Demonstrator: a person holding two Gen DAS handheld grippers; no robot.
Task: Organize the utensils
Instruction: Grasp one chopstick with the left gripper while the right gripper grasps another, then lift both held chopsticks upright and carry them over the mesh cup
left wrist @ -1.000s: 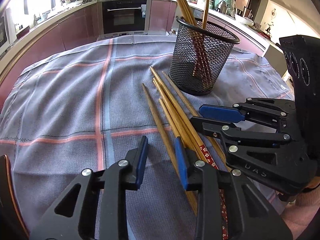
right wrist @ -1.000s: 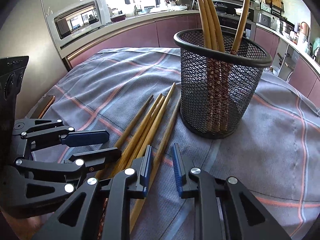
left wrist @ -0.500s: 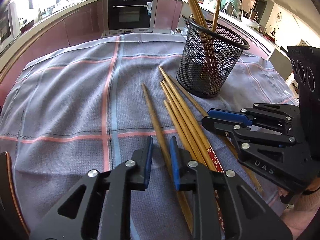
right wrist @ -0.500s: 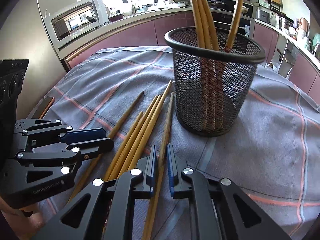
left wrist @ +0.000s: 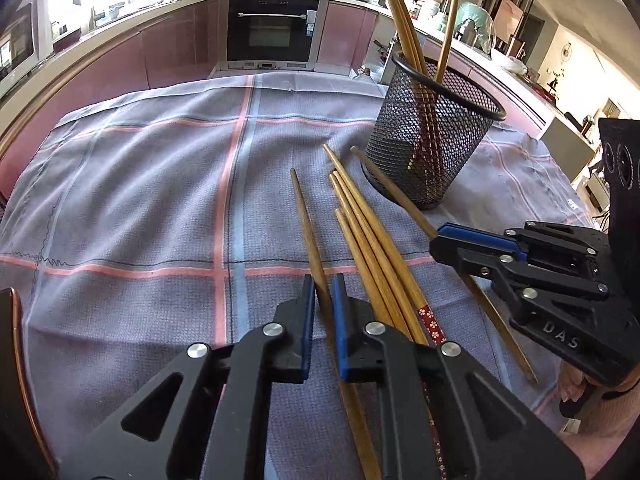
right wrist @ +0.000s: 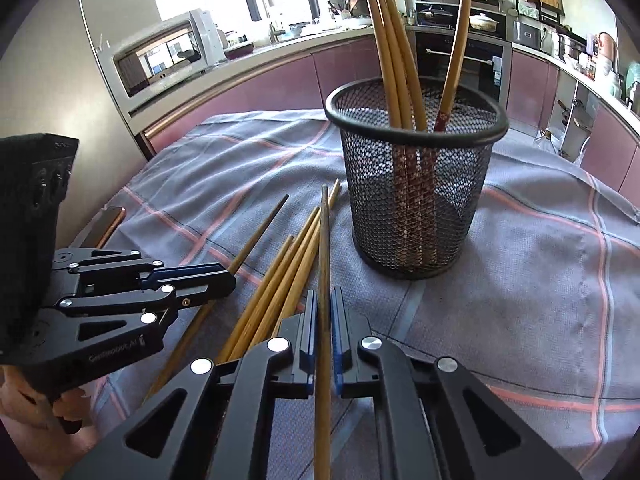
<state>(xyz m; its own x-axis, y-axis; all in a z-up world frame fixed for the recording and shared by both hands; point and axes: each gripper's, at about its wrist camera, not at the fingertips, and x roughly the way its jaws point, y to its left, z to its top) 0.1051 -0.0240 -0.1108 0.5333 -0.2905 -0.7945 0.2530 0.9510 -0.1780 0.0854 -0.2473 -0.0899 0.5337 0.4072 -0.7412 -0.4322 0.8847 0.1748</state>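
Your jaws are pinching on both sides: the left gripper [left wrist: 323, 312] has closed on the leftmost chopstick [left wrist: 306, 224], and the right gripper [right wrist: 324, 320] on the rightmost stick [right wrist: 323, 248], which runs straight up the middle of its view toward 12 o'clock. In the left view the right gripper [left wrist: 444, 240] sits at 3 o'clock, low over the cloth [left wrist: 140, 200]; in the right view the left gripper [right wrist: 224, 276] sits at 9 o'clock.

Between the two held sticks lies a loose bundle [left wrist: 372, 248] of four chopsticks (one shows a red flowered end), side by side on the cloth-covered counter. The mesh cup [left wrist: 432, 140] stands upright at about 1 o'clock in the left view, just beyond the stick tips, with four chopsticks [right wrist: 394, 40] already leaning inside it. An oven [left wrist: 276, 28] faces you at 12 o'clock.
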